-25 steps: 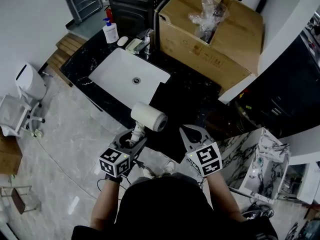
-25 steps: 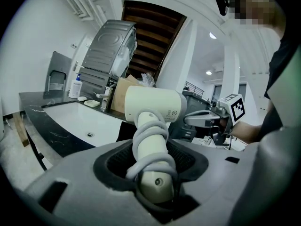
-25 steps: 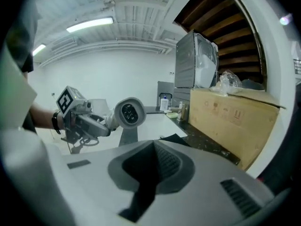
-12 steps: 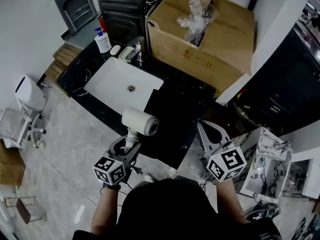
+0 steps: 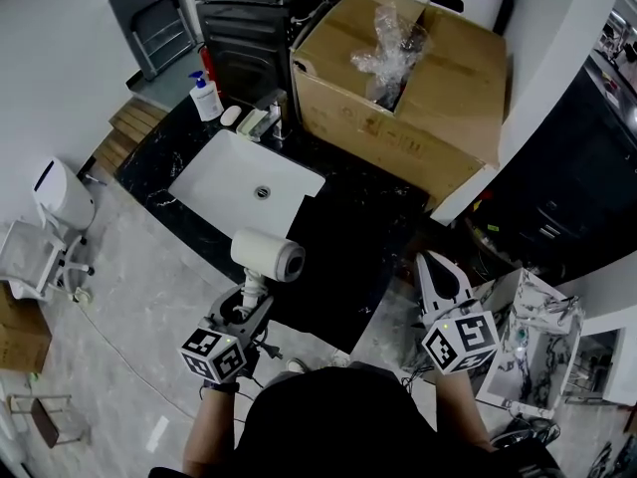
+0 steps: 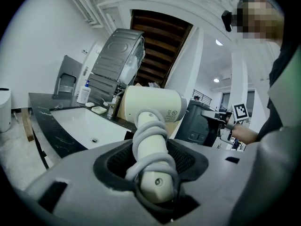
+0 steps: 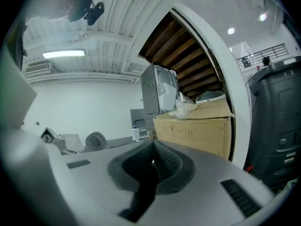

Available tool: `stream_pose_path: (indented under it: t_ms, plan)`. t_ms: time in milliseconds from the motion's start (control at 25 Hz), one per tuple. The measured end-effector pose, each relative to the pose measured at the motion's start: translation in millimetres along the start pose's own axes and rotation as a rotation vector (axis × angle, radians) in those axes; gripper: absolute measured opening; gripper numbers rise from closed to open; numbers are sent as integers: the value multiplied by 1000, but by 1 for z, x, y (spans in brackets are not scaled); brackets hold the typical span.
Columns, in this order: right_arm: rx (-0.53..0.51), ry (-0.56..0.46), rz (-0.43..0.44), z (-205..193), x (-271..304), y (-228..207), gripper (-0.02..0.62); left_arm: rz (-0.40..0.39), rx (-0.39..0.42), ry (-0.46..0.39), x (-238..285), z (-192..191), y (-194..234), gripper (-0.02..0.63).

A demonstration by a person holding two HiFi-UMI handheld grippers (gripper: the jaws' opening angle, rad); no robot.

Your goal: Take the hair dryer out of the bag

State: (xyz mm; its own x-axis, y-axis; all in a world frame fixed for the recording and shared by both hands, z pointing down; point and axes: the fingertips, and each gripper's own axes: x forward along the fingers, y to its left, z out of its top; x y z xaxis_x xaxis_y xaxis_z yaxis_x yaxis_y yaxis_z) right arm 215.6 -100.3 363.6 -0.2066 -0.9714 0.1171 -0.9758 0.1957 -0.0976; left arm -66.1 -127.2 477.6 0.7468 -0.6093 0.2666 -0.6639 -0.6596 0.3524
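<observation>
The left tool is clamped on the handle of the white hair dryer — cord wound round it — holding it upright over the table's front edge, near the sink. The right tool is closed, empty.

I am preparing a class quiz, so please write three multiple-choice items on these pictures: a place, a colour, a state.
1. Where is the hair dryer? A) in the cardboard box B) in the left claw C) in the sink
2. What colour is its body? A) white B) red C) black
3. How is the right claw? A) open B) shut on the soap bottle C) shut, empty
Key: B, its handle sits between the jaws; A, the barrel is white; C, its jaws meet with nothing between.
</observation>
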Motion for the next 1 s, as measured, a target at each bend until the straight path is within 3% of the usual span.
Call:
stream_pose_path:
  t_ms: [520,1000]
  plan:
    - [13,-5,36,-15,20,2,12,38,4,-45,-3,5,-4,227]
    - [18,-15,-2,-20,14,-13,12,44,30,-68,-4,16,-11,227]
